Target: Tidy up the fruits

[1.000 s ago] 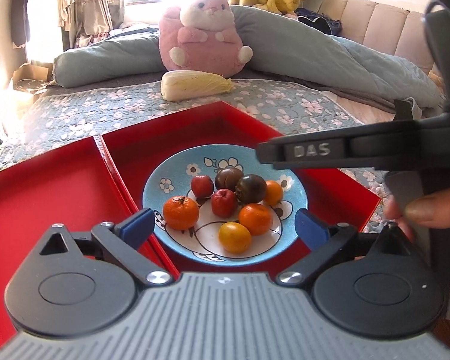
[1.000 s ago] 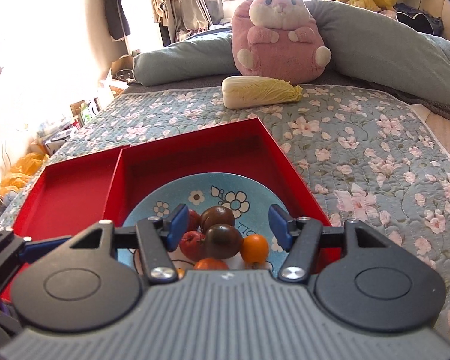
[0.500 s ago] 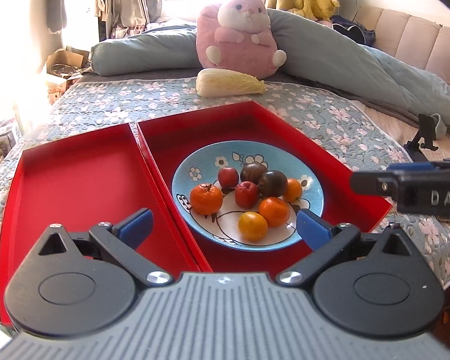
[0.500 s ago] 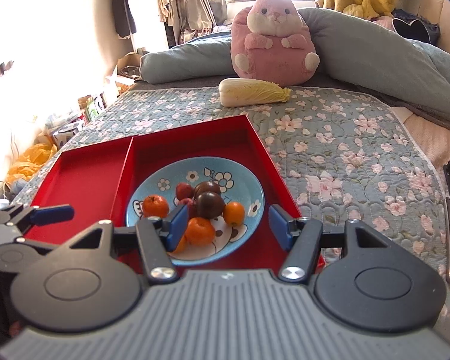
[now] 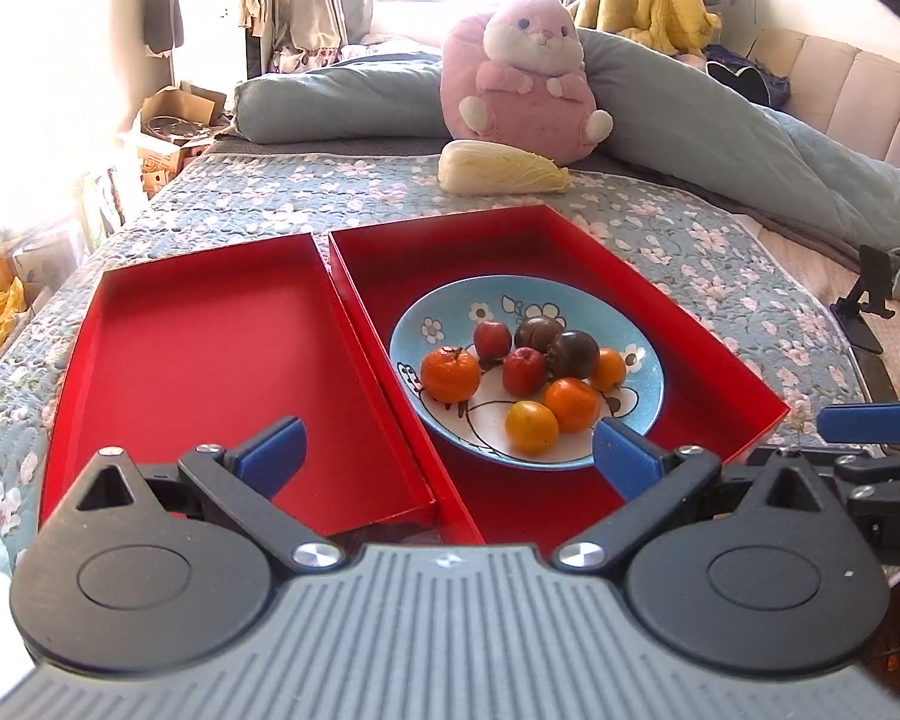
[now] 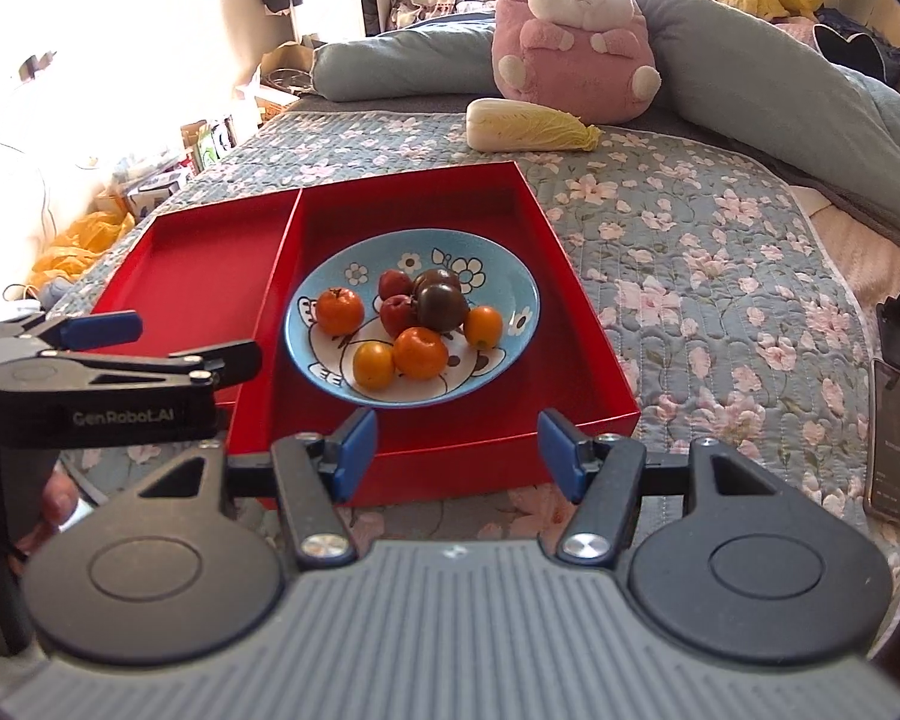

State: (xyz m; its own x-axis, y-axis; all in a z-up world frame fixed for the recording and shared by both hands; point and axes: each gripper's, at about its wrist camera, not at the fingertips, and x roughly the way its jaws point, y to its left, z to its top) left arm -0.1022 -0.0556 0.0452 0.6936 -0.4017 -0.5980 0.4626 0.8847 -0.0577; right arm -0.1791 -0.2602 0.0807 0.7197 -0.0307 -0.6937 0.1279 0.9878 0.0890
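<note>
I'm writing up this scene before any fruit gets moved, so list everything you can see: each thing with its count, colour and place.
Red tray: two, side by side on the bed; left one holds nothing.
Plate: one, blue with flowers, in the right tray.
Orange fruits: four, on the plate.
Red fruits: two, plate centre.
Dark fruits: two, brownish, far side of the plate.
Cabbage: one, pale yellow-white, on the bed beyond the trays.
Plush toy: one, pink, behind the cabbage.
Quilt: one, blue-grey, across the back of the bed.
Phone: one, dark, on the bed's right edge.
Left gripper: blue pads, open, empty.
Right gripper: blue pads, open, empty.
</note>
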